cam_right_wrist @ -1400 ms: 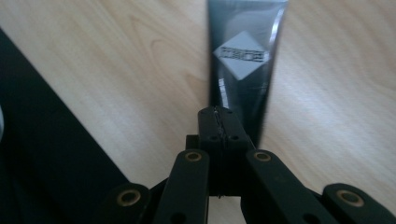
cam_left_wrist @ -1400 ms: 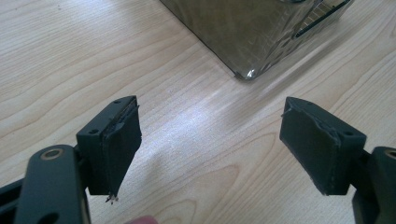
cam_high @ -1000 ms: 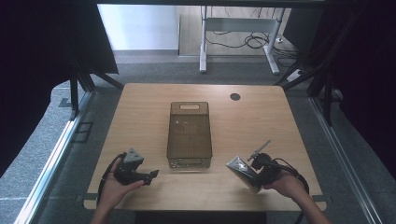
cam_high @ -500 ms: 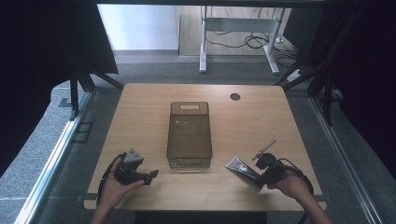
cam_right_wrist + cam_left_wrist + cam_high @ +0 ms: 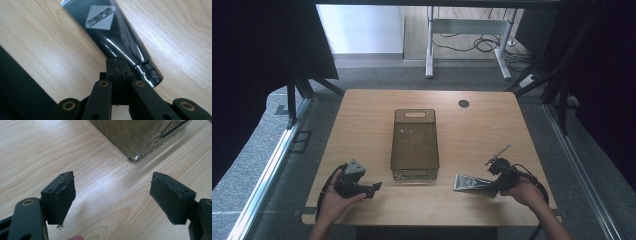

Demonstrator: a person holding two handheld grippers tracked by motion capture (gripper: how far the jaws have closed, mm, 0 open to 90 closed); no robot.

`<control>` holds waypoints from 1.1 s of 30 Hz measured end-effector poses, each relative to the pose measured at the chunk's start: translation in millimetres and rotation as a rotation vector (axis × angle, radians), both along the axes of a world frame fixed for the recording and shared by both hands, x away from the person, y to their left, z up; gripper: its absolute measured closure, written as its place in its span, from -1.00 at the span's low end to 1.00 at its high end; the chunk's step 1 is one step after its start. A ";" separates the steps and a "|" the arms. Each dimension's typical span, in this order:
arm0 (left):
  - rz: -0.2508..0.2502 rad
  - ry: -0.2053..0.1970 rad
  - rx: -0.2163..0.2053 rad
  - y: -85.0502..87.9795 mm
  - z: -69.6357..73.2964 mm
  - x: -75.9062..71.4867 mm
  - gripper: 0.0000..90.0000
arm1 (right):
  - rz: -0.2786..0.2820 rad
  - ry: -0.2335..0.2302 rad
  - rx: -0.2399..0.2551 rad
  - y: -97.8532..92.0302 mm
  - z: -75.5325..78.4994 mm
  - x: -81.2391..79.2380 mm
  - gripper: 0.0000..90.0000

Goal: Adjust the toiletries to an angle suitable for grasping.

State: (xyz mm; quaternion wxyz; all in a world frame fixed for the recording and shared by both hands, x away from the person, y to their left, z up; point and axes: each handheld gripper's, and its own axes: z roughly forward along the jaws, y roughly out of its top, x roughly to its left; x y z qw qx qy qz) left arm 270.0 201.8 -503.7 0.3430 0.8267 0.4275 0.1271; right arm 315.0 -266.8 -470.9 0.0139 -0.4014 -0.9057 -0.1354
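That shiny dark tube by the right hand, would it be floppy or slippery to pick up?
Probably a bit of both. The dark tube tapers from a flat wide end to a round cap, like a soft squeeze tube, so it would likely bend or dent under pressure. Its glossy skin suggests it might slip. Lying flat on the table, it seems unlikely to roll far.
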 end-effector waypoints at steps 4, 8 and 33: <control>0.001 0.002 -0.002 -1.2 -0.6 -0.2 -0.53 | -0.013 -0.010 0.002 -2.6 0.4 7.2 1.00; 0.004 0.003 -0.004 -0.7 -0.5 -0.2 -0.53 | -0.026 -0.019 0.005 -3.0 0.7 14.0 1.00; 0.006 0.010 0.001 -0.5 -2.6 0.9 -0.53 | -0.065 -0.086 0.058 4.8 -2.5 34.1 0.99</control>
